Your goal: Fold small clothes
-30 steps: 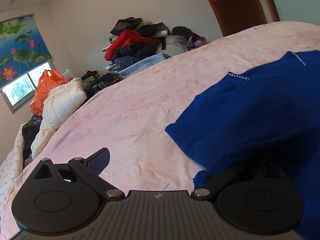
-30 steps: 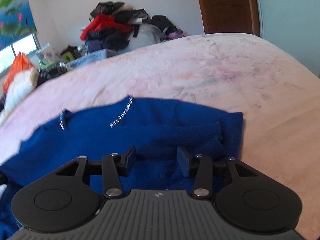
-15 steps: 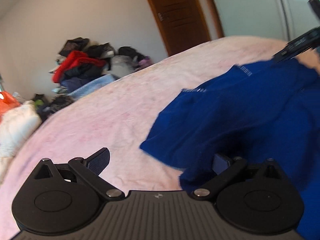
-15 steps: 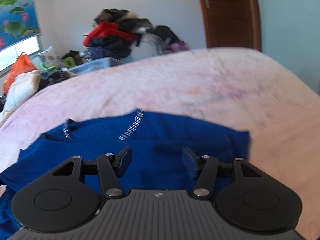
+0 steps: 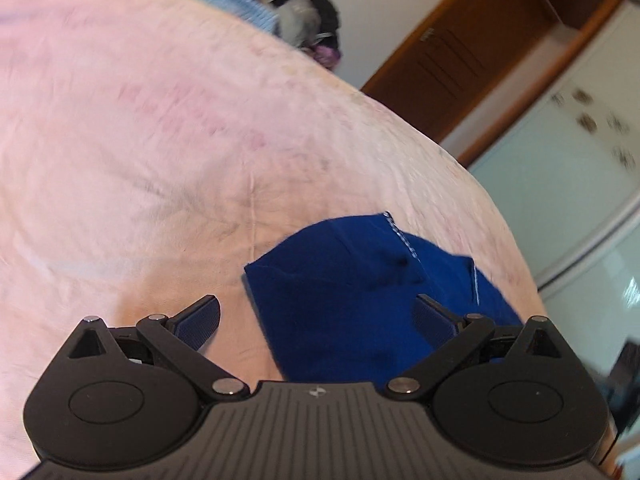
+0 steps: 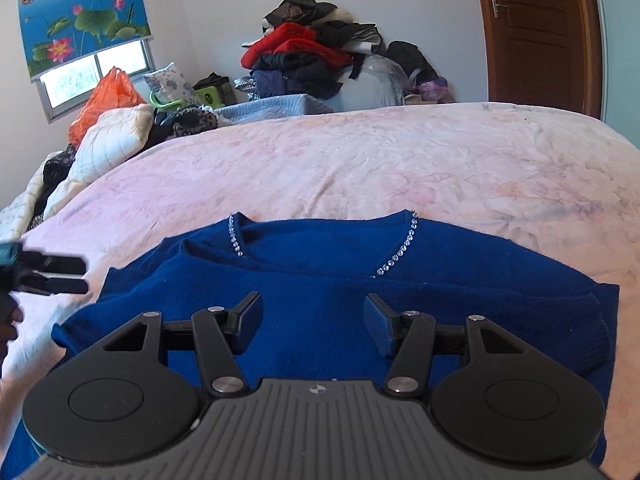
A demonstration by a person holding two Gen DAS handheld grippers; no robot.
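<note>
A royal-blue sweater (image 6: 320,280) with a rhinestone-trimmed neckline (image 6: 396,260) lies spread on the pink bedsheet (image 6: 360,160). My right gripper (image 6: 314,326) hovers over its near middle, open, with nothing pinched between the fingers. My left gripper (image 5: 316,322) is open wide and rolled sideways; a corner of the sweater (image 5: 360,280) lies in front of it, and neither pad presses on it. In the right wrist view the left gripper (image 6: 85,276) sits at the sweater's left edge, with a hand (image 6: 8,320) behind it.
A heap of clothes (image 6: 312,56) is stacked against the far wall. An orange bag (image 6: 104,100) and a white pillow (image 6: 108,140) sit at the back left. A wooden door (image 6: 532,32) stands at the right, and a pale wardrobe (image 5: 560,160) beside the bed.
The left gripper rolled and swung right; the blue cloth that covered its right finger no longer does. The right gripper drew back and its jaws widened. The sweater lies flatter.
</note>
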